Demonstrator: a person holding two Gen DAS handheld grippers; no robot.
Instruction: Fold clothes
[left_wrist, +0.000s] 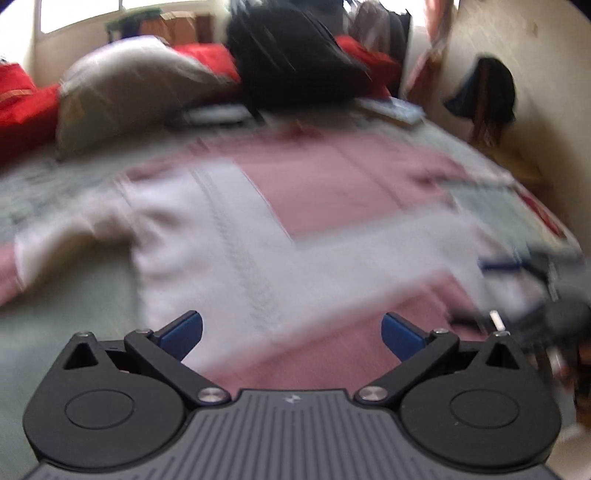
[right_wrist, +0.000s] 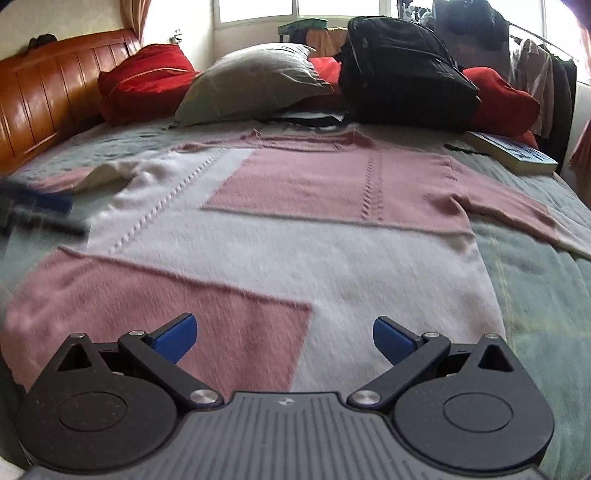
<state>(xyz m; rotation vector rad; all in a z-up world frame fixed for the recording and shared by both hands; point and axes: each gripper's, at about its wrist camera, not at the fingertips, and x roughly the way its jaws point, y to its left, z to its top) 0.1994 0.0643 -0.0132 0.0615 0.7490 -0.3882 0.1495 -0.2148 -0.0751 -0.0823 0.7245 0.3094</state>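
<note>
- Both grippers stand released, holding nothing: the right gripper (right_wrist: 285, 338) hovers low over the hem end of a pink-and-white knitted sweater (right_wrist: 295, 229), its blue fingers spread wide; the left gripper (left_wrist: 291, 334) is likewise spread, and its view is smeared by motion blur.
- That sweater lies spread flat on the pale green bed cover (right_wrist: 535, 280), front or back up I cannot tell, with no fold showing in the body.
- Taking the sweater as landmark: its long axis runs straight away from the right gripper, hem nearest, neckline far, toward the grey pillow (right_wrist: 255, 81) and black backpack (right_wrist: 402, 77) beyond the collar.
- One sleeve (right_wrist: 517, 218) stretches out from the sweater's right shoulder; the other sleeve (right_wrist: 96, 177) trails off its left shoulder, partly rumpled.
- In the right wrist view the left gripper shows as a blurred blue-and-black shape just off the sweater's left edge, near that left sleeve.
- Judgement: each gripper is nearer its own side of the garment, so a sleeve or side fold inward would fall to the gripper on that side; a spread garment fits either laying out or smoothing before a fold.
</note>
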